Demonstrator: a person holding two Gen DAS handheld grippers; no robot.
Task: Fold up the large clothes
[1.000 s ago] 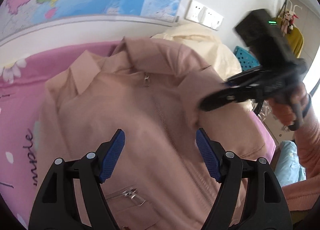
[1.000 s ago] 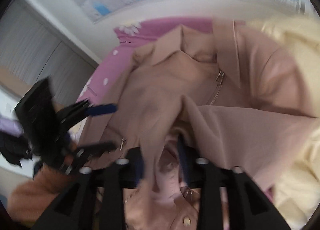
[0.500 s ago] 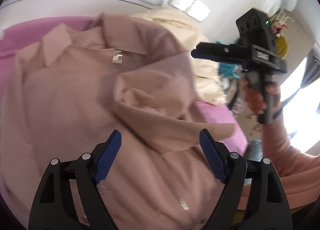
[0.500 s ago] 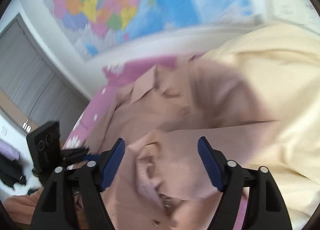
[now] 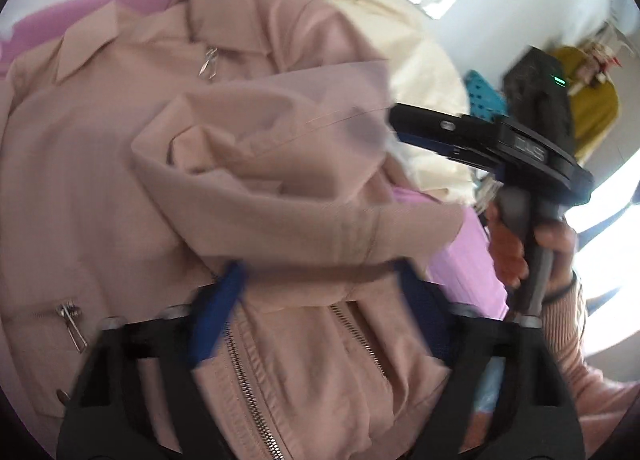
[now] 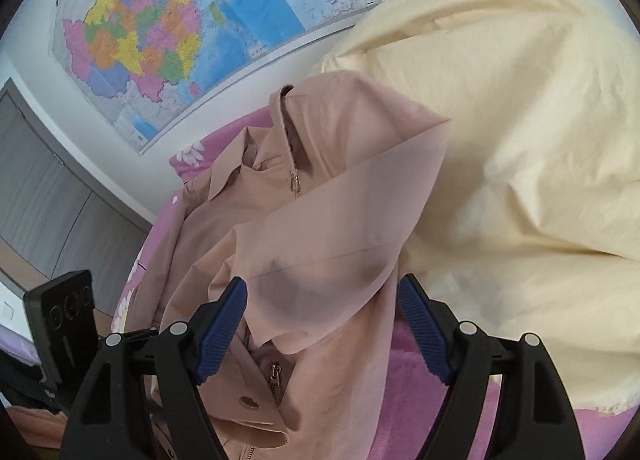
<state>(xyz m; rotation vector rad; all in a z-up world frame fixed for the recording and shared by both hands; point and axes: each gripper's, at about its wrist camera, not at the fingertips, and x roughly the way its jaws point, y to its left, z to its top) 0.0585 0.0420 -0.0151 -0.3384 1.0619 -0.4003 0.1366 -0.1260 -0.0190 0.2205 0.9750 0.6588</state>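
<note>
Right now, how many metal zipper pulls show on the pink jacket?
3 visible in the left wrist view: one at the collar, one on the lower-left pocket, and another under the folded sleeve in the right wrist view. More may be hidden under the fold.

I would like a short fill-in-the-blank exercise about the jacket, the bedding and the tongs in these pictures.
1. The jacket lying on the bed is ____ in colour.
2. Its zipper pull hangs just below the ____.
3. The cream-coloured quilt lies on the jacket's ____ side in the right wrist view.
4. The right tongs stand ____, holding nothing.

Missing words: pink; collar; right; open
</note>
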